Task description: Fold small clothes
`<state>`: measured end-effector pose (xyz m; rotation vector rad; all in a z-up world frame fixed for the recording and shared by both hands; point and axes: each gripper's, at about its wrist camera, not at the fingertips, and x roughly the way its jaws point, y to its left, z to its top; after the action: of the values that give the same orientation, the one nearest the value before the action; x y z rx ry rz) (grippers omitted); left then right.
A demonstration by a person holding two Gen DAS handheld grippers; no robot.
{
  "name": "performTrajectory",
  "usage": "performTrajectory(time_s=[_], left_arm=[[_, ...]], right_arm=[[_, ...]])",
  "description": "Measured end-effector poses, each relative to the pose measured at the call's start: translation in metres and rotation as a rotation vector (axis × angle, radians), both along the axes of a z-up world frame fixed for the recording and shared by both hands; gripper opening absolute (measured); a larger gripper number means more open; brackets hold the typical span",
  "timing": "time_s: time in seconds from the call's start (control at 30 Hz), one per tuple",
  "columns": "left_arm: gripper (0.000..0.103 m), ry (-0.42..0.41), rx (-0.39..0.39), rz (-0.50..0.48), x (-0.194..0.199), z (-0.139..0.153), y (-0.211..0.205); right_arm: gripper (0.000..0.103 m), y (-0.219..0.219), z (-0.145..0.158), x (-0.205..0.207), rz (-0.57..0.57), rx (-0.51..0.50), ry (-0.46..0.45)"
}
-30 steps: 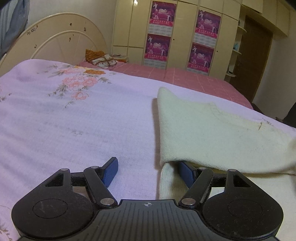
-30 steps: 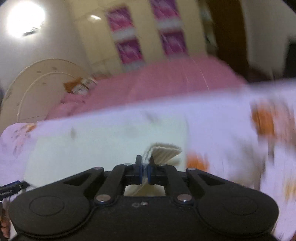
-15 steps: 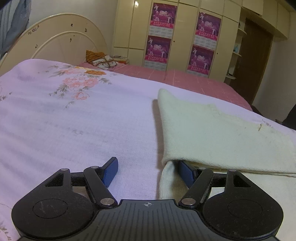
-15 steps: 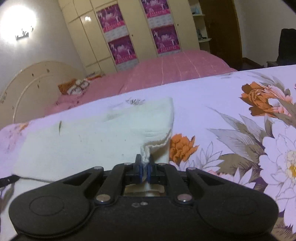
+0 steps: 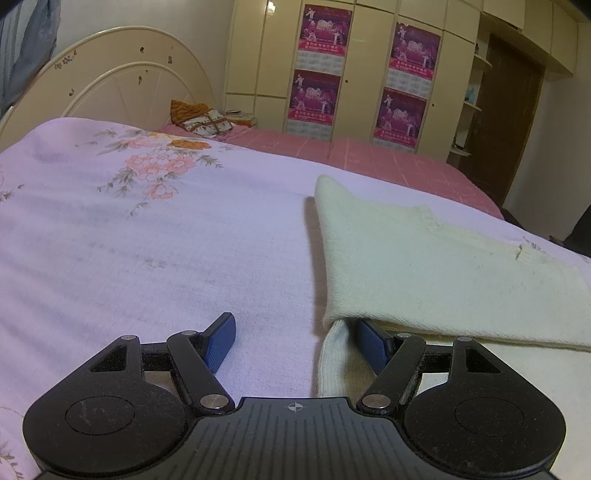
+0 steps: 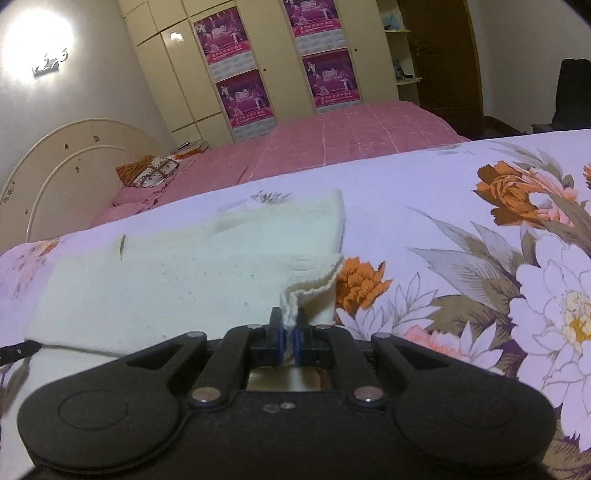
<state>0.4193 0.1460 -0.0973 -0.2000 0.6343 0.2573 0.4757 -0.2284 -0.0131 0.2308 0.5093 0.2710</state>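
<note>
Lowered since before, your right gripper (image 6: 290,325) jaws clenched on the cream sweater (image 6: 177,280) hem, left gripper (image 5: 299,338) jaws released, bed (image 5: 147,240).

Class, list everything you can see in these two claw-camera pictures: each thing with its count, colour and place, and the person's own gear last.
Knit garment: one, cream, folded over on the bedspread.
Bedspread: one, lilac with flowers, under the garment.
Pink cover: one, checked, farther part of the bed.
Headboard: one, cream, left end of the bed.
Patterned bundle: one, orange and brown, by the headboard.
Wardrobe: one, cream, back wall.
Posters: four, magenta, on the wardrobe doors.
Door: one, brown, right of the wardrobe.
Left claw: open, one finger under the fold.
Right claw: shut on the garment's edge.
</note>
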Motion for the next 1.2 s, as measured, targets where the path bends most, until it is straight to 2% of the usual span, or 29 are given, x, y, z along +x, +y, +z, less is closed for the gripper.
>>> performTrajectory(time_s=[0.13,0.17,0.2,0.23,0.3,0.4,0.47,0.53,0.67,0.77,0.9,1.0,1.1,1.2], left_arm=[[0.072,0.04,0.013,-0.055,-0.001,0.008,0.004],[0.072,0.025,0.014,-0.041,-0.009,0.016,0.007],[0.072,-0.028,0.041,-0.04,-0.021,0.026,0.007],[0.072,-0.069,0.07,-0.059,-0.028,0.035,0.003],[0.072,-0.093,0.085,-0.12,-0.024,0.046,-0.011],[0.072,-0.072,0.053,-0.237,0.006,0.039,-0.04],[0.072,-0.044,0.036,-0.267,0.024,0.026,-0.052],[0.072,-0.008,0.052,-0.279,0.034,0.012,-0.057],[0.072,-0.022,0.097,-0.327,0.026,0.004,-0.05],[0.072,-0.024,0.127,-0.309,0.025,0.011,-0.045],[0.072,-0.088,0.073,-0.263,0.048,0.029,-0.038],[0.072,-0.085,0.079,-0.266,0.081,0.033,-0.043],[0.072,-0.032,0.09,-0.248,0.117,0.023,-0.038],[0.072,0.01,0.071,-0.202,0.134,0.008,-0.017]], right_arm=[[0.006,0.0,-0.002,-0.002,-0.004,-0.028,-0.01],[0.017,-0.001,0.002,-0.006,-0.024,-0.033,-0.019],[0.029,-0.004,0.008,-0.014,-0.06,-0.052,-0.053],[0.032,-0.007,0.012,-0.02,-0.076,-0.066,-0.083],[0.032,-0.012,0.021,-0.027,-0.069,-0.071,-0.13],[0.027,-0.001,0.022,-0.014,-0.025,-0.092,-0.115],[0.025,0.012,0.019,-0.004,-0.005,-0.102,-0.093],[0.024,0.022,0.013,0.004,0.012,-0.117,-0.072],[0.019,0.016,0.007,0.009,-0.009,-0.166,-0.044],[0.027,-0.001,0.008,0.005,-0.031,-0.185,-0.041],[0.026,-0.012,0.017,0.003,-0.031,-0.13,-0.094],[0.025,-0.002,0.023,0.015,-0.014,-0.099,-0.109],[0.025,0.016,0.026,0.03,0.03,-0.11,-0.114],[0.025,0.033,0.022,0.045,0.076,-0.146,-0.099]])
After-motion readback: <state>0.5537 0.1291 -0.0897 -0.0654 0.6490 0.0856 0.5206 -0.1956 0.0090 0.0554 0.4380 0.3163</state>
